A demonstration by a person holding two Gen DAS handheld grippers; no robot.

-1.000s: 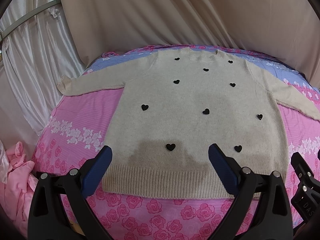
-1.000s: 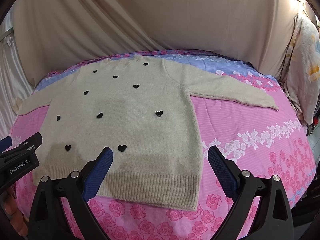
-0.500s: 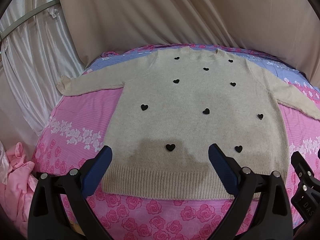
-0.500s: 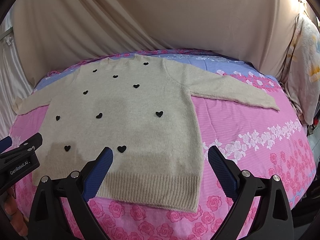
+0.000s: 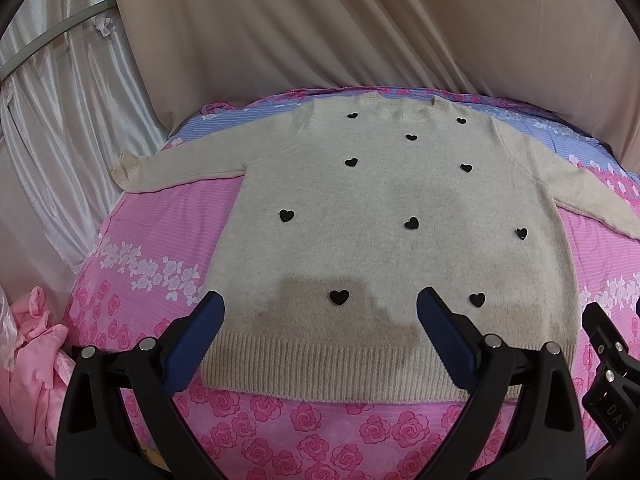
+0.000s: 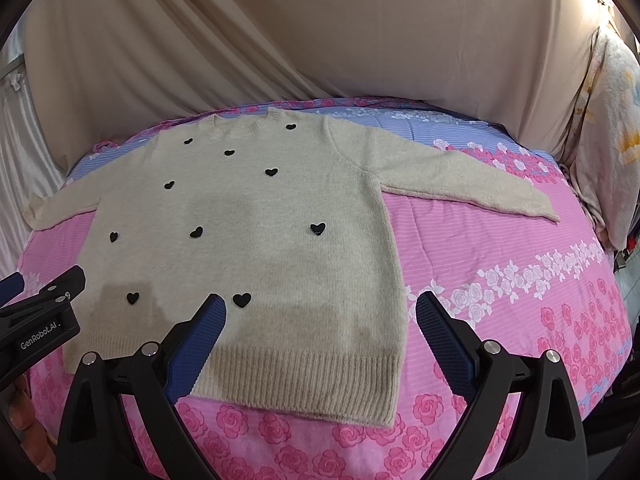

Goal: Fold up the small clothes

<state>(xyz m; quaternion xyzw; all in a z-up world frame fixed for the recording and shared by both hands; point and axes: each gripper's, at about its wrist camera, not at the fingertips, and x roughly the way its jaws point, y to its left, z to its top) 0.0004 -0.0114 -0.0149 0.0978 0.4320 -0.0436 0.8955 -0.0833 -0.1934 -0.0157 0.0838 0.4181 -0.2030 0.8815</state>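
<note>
A beige knit sweater (image 5: 392, 208) with small black hearts lies flat and face up on the bed, both sleeves spread out to the sides; it also shows in the right wrist view (image 6: 280, 240). My left gripper (image 5: 320, 320) is open and empty, hovering just above the ribbed hem (image 5: 320, 368) near its left half. My right gripper (image 6: 320, 320) is open and empty above the hem's right corner (image 6: 384, 392). The left sleeve cuff (image 5: 124, 168) and right sleeve cuff (image 6: 544, 208) lie on the sheet.
The bed has a pink rose-print sheet (image 5: 132, 240) with a blue band at the far edge (image 6: 420, 120). Beige drapes (image 5: 320, 32) hang behind. A pink cloth (image 5: 32, 360) lies at the left edge. A pale blanket (image 6: 608, 120) hangs at the right.
Both grippers have drifted very slightly; the sweater lies as before and both stay open.
</note>
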